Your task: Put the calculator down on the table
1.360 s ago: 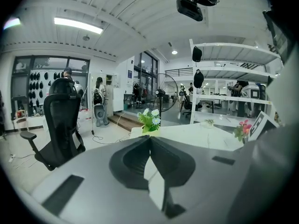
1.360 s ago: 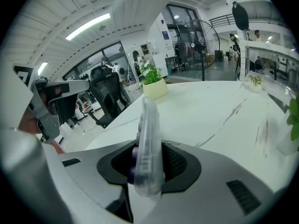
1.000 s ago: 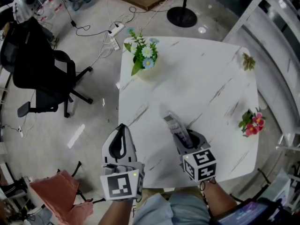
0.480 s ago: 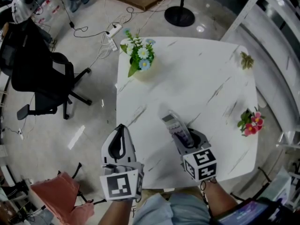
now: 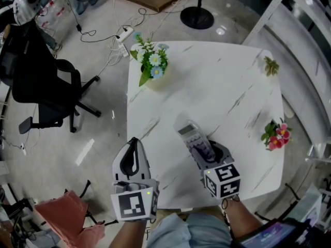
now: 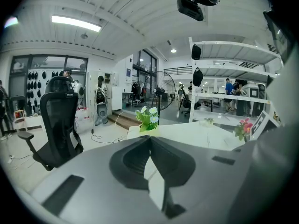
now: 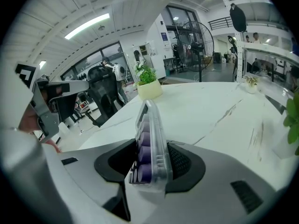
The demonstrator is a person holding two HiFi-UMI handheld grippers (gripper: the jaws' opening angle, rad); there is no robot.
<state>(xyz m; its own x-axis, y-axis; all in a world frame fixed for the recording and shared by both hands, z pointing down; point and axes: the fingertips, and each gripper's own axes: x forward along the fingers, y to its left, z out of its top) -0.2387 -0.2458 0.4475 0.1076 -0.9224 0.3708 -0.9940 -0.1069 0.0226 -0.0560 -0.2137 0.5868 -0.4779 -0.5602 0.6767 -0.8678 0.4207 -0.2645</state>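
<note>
Release is the step in hand. My right claw (image 7: 152, 146) points down at the white marbled tabletop (image 5: 222, 81) near its front edge. The jaws are opening around the calculator (image 5: 189, 133). In the right gripper view the calculator stands on its long edge between them, purple keys facing the left jaw. A dark gap shows on that side, and the back of the case leans against the right jaw's ribbed pad, so I read the grip as let go rather than clamped.

From the head view the calculator sticks out ahead of the claw toward the middle of the tabletop. Its far end is low over the surface, but I cannot tell whether it actually touches. My left claw (image 5: 134, 142) has its jaws closed on nothing and hangs off the tabletop's left side, over the floor, taking no part.

As I judge it, the put-down is nearly done. The next move calls for spreading the jaws a little wider so the case drops free of the right pad. Then I draw the claw straight back along its own line without dragging or tipping the calculator, which may fall flat from its edge.
</note>
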